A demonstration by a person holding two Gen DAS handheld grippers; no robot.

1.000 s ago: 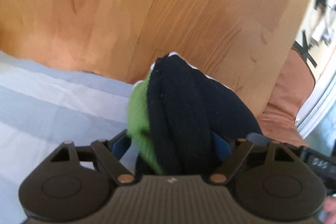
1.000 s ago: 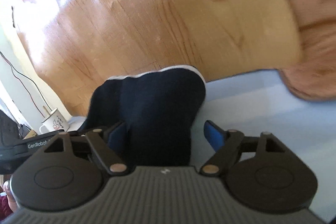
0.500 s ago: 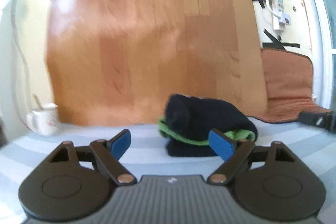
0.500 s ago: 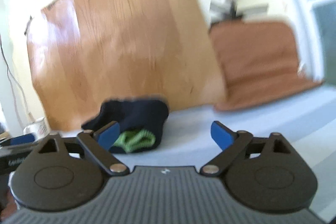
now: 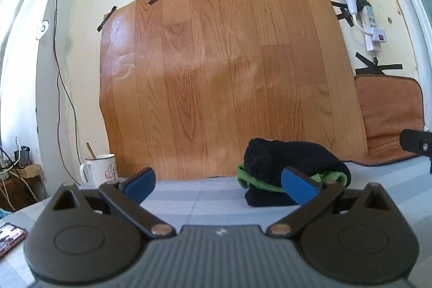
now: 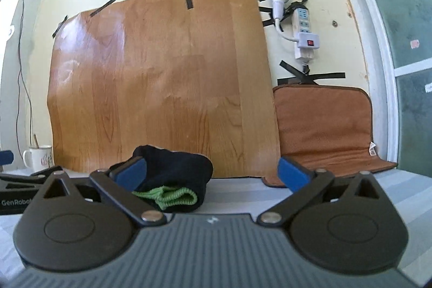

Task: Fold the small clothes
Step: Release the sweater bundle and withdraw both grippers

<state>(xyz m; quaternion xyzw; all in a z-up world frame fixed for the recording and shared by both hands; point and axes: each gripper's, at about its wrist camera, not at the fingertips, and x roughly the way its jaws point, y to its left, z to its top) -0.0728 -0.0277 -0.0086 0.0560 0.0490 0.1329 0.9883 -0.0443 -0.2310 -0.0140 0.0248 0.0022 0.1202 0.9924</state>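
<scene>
Ahead of both grippers, the folded garment [image 5: 294, 166] lies on the striped sheet [image 5: 216, 196], a dark bundle with a green knitted edge showing along its near side. Seen from the left gripper [image 5: 217, 181], the garment sits forward and to the right, partly behind the right blue pad [image 5: 298, 184], with nothing between the pads. Seen from the right gripper [image 6: 213, 174], the garment [image 6: 178, 174] sits forward and to the left, partly behind the left blue pad [image 6: 131, 174], and likewise clear of the gap.

Both grippers point level toward the wall, low over the sheet. The jaws of each are opening and stand wide apart, gripping nothing. The tip of the right gripper shows at the right edge of the left view, beside the garment.

Beyond the garment, a wood-grain panel [image 5: 224, 77] is taped to the wall. A brown cushion [image 6: 321, 126] leans to its right; a white mug [image 5: 101, 169] stands to its left.
</scene>
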